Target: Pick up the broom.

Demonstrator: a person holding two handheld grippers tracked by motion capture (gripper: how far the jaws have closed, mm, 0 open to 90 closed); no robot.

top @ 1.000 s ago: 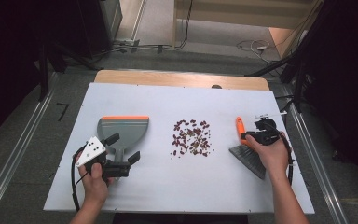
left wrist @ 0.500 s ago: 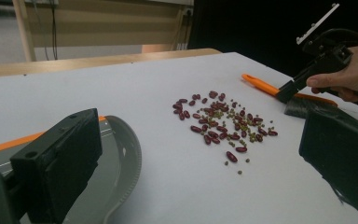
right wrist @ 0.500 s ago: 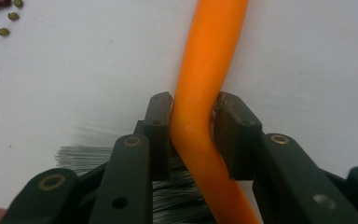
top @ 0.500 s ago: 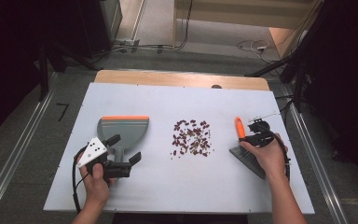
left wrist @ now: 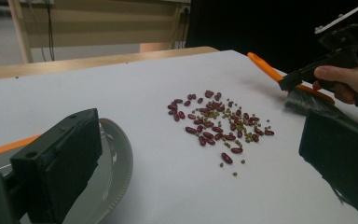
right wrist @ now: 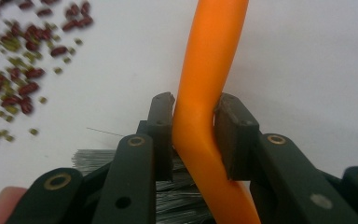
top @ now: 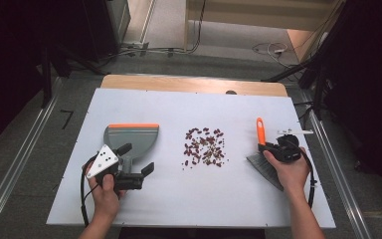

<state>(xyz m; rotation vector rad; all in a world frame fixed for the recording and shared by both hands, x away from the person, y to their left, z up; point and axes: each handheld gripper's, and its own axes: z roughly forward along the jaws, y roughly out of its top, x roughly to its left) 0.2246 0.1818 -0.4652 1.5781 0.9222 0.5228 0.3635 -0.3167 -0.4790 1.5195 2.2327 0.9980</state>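
On the left of the white bench (top: 189, 204), the left tool (top: 138, 168) lies low in the person's left hand (top: 104, 191), its jaws spread wide with nothing between them. Its jaws point across the bench toward the middle; in the left gripper view they frame the scattered pile from either side at a distance. Just beyond that tool sits the grey dustpan (top: 131, 139) with its orange edge strip on the far side; one jaw overlaps the pan's near part in the high view, and whether it touches the pan I cannot tell.

In the middle of the bench lies the pile of beans (top: 205, 147), dark red ones mixed with small greenish ones, loose and flat on the surface, well apart from both tools.

On the right, the right tool (top: 267, 149) is held in the right hand (top: 289, 172) and has just been closing; its pads now clamp the orange handle (right wrist: 204, 107) of the brush (top: 264, 158). The handle points away from the person, and the grey bristles (right wrist: 177, 196) rest on the bench near the hand.
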